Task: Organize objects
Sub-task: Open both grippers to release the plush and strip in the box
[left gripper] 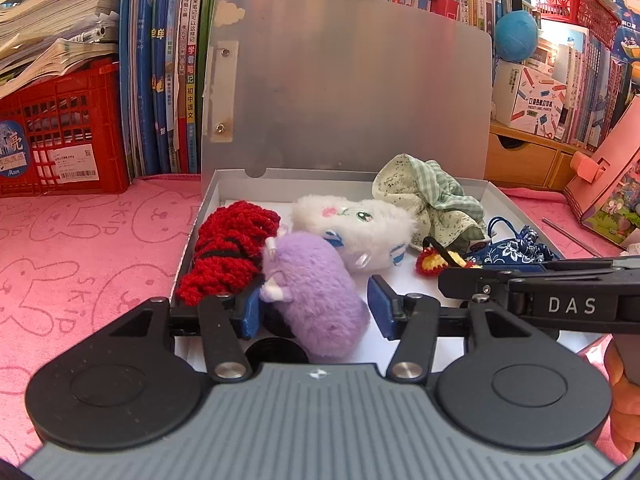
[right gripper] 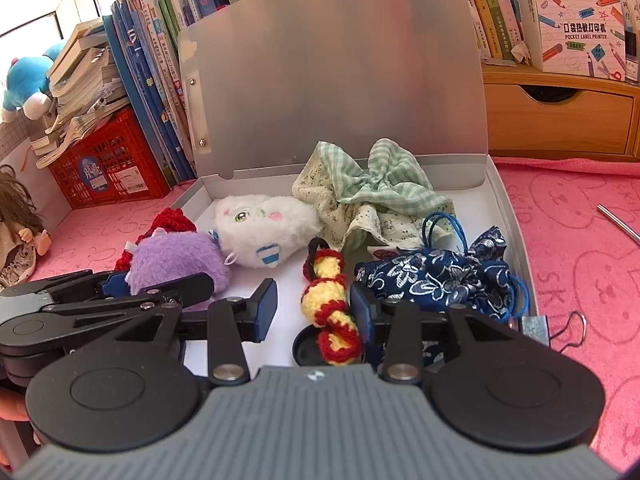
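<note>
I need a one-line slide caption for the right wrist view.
Open right gripper over a yellow-and-red crocheted cord lying in an open grey box with plush toys.

The desk [left gripper: 92, 240] wears a pink cloth with bunny drawings. An open grey box [left gripper: 208, 208] sits on it in the middle. A red crate [left gripper: 60, 136] stands at the back left, next to standing books [left gripper: 160, 80]. A thin metal stick [right gripper: 618, 222] lies to the right of the box, and a metal clip [right gripper: 560, 330] lies at the box's near right corner.

Black linkages, blue pads (grey ribbed housing)
</note>
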Tool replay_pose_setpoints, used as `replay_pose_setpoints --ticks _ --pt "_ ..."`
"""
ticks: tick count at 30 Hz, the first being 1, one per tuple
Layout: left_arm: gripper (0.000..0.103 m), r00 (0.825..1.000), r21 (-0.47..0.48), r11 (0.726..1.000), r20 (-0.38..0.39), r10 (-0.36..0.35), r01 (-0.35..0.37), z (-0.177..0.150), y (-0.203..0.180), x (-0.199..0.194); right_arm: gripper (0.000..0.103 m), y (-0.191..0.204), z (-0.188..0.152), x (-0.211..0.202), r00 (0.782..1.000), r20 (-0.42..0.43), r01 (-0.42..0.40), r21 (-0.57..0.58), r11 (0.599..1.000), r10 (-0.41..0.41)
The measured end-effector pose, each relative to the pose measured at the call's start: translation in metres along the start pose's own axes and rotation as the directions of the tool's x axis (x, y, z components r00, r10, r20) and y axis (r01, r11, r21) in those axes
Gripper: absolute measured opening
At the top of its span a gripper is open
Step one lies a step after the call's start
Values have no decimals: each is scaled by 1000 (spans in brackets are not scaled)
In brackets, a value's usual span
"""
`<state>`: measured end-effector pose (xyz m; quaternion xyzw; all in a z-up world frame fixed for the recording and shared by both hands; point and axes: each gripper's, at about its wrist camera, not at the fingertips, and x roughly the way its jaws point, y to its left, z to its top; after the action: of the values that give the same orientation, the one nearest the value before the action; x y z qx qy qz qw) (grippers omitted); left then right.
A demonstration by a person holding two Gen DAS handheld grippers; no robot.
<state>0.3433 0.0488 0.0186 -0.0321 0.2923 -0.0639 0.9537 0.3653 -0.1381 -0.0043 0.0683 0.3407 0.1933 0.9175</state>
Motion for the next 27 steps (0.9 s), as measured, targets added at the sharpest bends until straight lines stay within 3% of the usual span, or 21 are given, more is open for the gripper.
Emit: replay_pose_setpoints --ticks 7,27 --pt "78 999 34 999 35 6 -7 3 -9 -21 68 2 3 -21 999 39 -1 0 1000 1" --pt "79 996 58 998 89 13 -18 5 -24 -108 76 10 -2 -107 992 127 4 -46 999 1"
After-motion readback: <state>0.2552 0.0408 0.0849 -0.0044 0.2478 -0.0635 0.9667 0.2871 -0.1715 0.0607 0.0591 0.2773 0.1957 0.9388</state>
